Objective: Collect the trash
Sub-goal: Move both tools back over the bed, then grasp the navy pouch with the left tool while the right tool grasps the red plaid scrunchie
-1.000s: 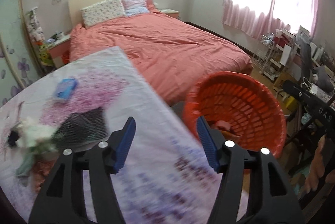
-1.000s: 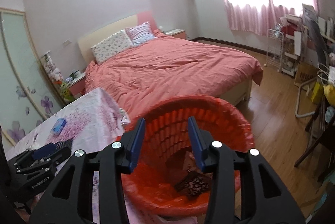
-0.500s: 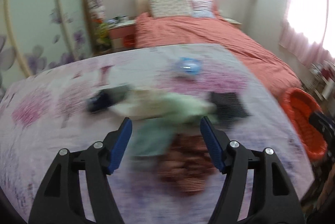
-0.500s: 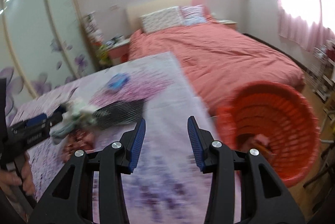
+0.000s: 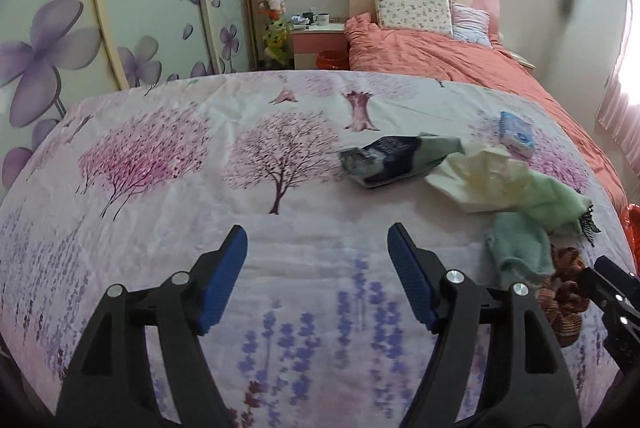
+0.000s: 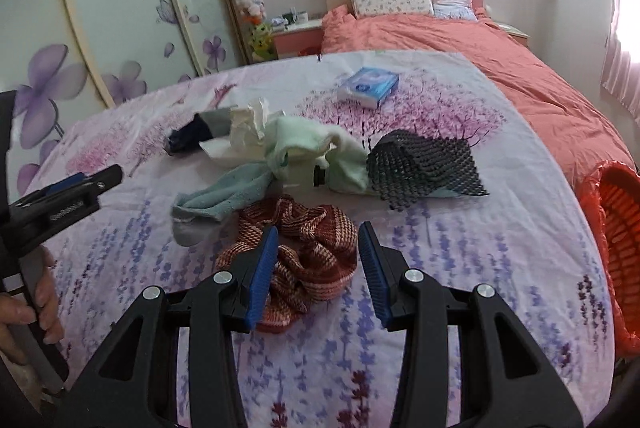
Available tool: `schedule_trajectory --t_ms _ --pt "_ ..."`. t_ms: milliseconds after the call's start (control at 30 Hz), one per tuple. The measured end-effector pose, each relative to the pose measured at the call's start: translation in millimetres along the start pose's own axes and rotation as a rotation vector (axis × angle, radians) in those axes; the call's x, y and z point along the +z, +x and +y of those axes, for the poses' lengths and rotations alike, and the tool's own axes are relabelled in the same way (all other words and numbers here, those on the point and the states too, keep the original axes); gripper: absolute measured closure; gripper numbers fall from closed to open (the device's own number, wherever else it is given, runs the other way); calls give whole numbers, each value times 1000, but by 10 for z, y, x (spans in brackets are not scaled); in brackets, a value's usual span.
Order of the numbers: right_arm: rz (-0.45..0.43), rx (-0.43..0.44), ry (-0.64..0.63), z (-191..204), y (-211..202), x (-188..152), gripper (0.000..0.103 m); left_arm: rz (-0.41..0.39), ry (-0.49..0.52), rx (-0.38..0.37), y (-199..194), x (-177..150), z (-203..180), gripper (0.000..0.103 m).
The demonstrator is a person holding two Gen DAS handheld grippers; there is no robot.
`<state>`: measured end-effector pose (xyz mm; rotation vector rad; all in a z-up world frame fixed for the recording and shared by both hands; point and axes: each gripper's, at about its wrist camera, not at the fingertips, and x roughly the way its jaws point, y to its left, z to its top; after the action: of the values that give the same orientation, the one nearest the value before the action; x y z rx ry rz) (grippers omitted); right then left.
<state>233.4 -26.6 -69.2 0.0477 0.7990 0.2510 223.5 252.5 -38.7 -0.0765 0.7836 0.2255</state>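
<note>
A pile lies on the floral-cloth table (image 6: 460, 268): a red-brown knitted cloth (image 6: 304, 256), a teal sock (image 6: 224, 199), light green cloth (image 6: 304, 143), crumpled white paper (image 6: 248, 127), a dark wrapper (image 6: 188, 139) and black mesh (image 6: 424, 163). My right gripper (image 6: 316, 268) is open, its fingers either side of the knitted cloth. My left gripper (image 5: 318, 268) is open and empty over bare cloth, left of the pile; the wrapper (image 5: 384, 159) and paper (image 5: 480, 175) lie ahead to its right. The orange basket (image 6: 612, 228) stands at the table's right edge.
A blue tissue pack (image 6: 368, 85) lies at the table's far side. A bed with a coral cover (image 6: 500, 59) stands behind, a nightstand (image 5: 318, 41) beside it. Wardrobe doors with purple flowers (image 5: 80, 27) line the left.
Both grippers swung left, away from the orange basket, to the table. The right one came down over the knitted cloth; the left one passed beyond the pile to bare cloth.
</note>
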Motion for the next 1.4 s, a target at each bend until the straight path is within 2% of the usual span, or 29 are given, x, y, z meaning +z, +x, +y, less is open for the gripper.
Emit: schedule_trajectory --t_ms 300,333,400,433,500,633,733,900,1100,1267,1367,1400 --pt "52 -15 2 47 183 -75 62 12 -13 -17 153 -17 33 29" --pt "55 -11 7 44 202 -85 72 14 -14 -19 164 -22 21 29" --pt "65 -6 10 30 237 -95 84 14 -15 -23 181 -11 -6 29" --pt "62 -2 7 25 227 -100 88 14 -14 -24 191 -7 -12 29" --pt "58 -2 0 25 197 -113 91 9 -8 -24 201 16 -45 28" --pt "34 -4 12 -107 3 -159 92 -14 7 -18 249 137 -146 24" --pt "10 -43 44 -317 -145 -186 92 -20 23 -24 325 261 -254 23" --pt "-5 -101 124 -712 -260 -191 92 3 72 -28 592 482 -480 23" --pt "1 -101 181 -944 -245 -186 91 36 147 -14 870 585 -680 24" --pt "13 -79 215 -1003 -171 -196 91 56 193 -26 1017 640 -796 37" --pt "12 -74 214 -1035 -184 -211 91 83 210 -36 1121 663 -850 58" --pt "10 -72 213 -1030 -177 -209 91 99 202 -49 1151 663 -849 69"
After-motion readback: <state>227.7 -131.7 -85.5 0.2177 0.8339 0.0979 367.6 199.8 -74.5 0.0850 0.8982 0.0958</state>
